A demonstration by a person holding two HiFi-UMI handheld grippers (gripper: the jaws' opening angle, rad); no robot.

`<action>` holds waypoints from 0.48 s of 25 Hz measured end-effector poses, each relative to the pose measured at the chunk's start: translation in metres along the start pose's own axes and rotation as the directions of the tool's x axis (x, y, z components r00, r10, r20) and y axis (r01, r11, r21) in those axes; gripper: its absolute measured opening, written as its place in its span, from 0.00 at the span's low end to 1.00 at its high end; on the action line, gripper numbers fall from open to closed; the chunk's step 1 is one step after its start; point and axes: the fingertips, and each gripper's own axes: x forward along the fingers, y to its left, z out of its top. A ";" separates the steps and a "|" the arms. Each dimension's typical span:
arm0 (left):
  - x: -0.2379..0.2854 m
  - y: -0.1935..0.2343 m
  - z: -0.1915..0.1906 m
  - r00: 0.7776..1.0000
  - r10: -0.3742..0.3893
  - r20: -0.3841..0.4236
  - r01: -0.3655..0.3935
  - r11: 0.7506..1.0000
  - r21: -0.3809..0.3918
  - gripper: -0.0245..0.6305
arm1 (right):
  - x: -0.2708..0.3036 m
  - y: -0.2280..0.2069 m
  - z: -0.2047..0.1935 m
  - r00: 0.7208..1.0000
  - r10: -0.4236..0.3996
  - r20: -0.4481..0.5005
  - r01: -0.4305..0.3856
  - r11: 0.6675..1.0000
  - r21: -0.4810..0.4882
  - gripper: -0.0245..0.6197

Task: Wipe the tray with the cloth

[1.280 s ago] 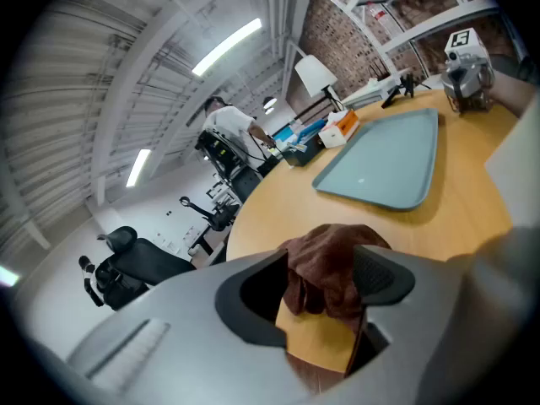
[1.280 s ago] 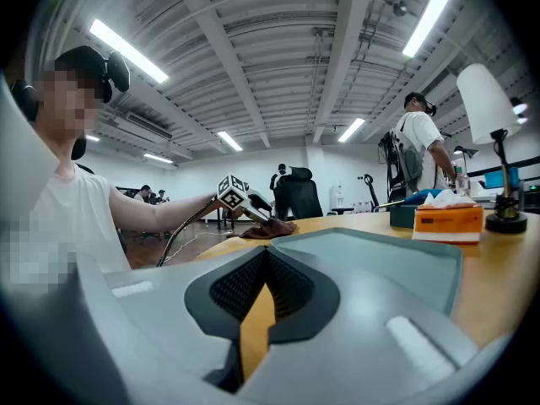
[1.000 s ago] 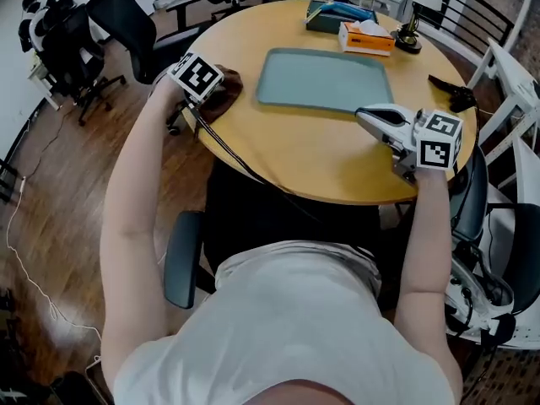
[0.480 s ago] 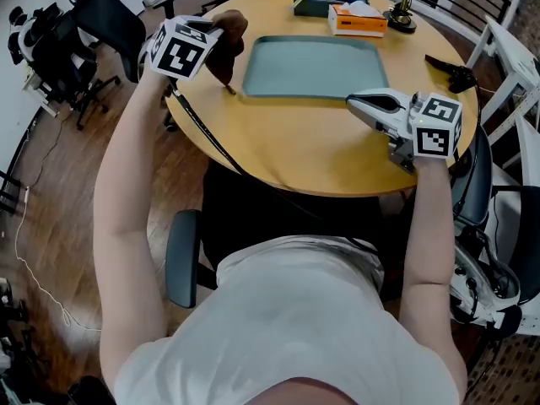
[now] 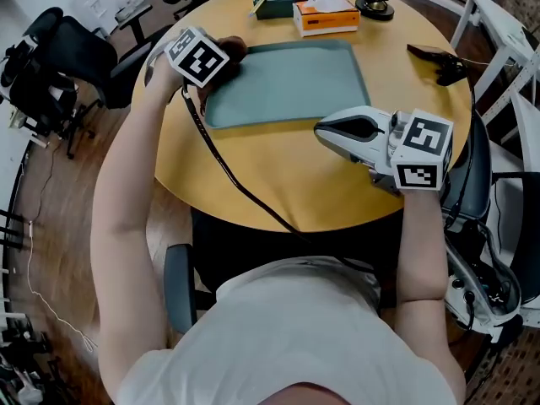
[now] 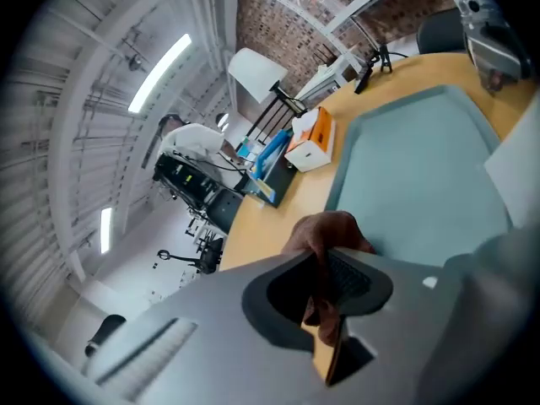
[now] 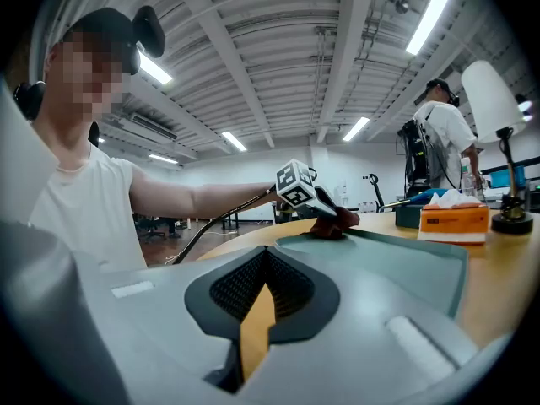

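My left tool [image 5: 216, 57] has just closed its jaws on the brown cloth [image 5: 233, 49], and it is clenched on a fold of it. The cloth sits at the far left corner of the grey-green tray [image 5: 287, 83], which lies flat on the round worktop [image 5: 287, 180]. My right tool [image 5: 321, 127] is over the worktop just beside the tray's near edge, with its jaws together and nothing between them. An orange tissue box [image 5: 325, 15] stands just beyond the tray's far edge.
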 end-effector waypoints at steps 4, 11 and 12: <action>0.009 -0.016 0.021 0.999 -0.047 0.017 0.046 0.996 0.077 0.59 | 0.000 -0.002 0.003 1.000 -0.002 0.000 0.002 1.000 -0.009 0.04; 0.009 -0.047 0.097 0.987 -0.098 0.131 0.076 0.983 0.164 0.59 | 0.002 -0.002 0.003 1.000 -0.005 0.000 0.005 1.000 -0.008 0.04; 0.009 -0.054 0.109 0.983 -0.111 0.143 0.084 0.980 0.181 0.59 | 0.002 -0.002 0.003 1.000 -0.005 0.000 0.005 1.000 -0.008 0.04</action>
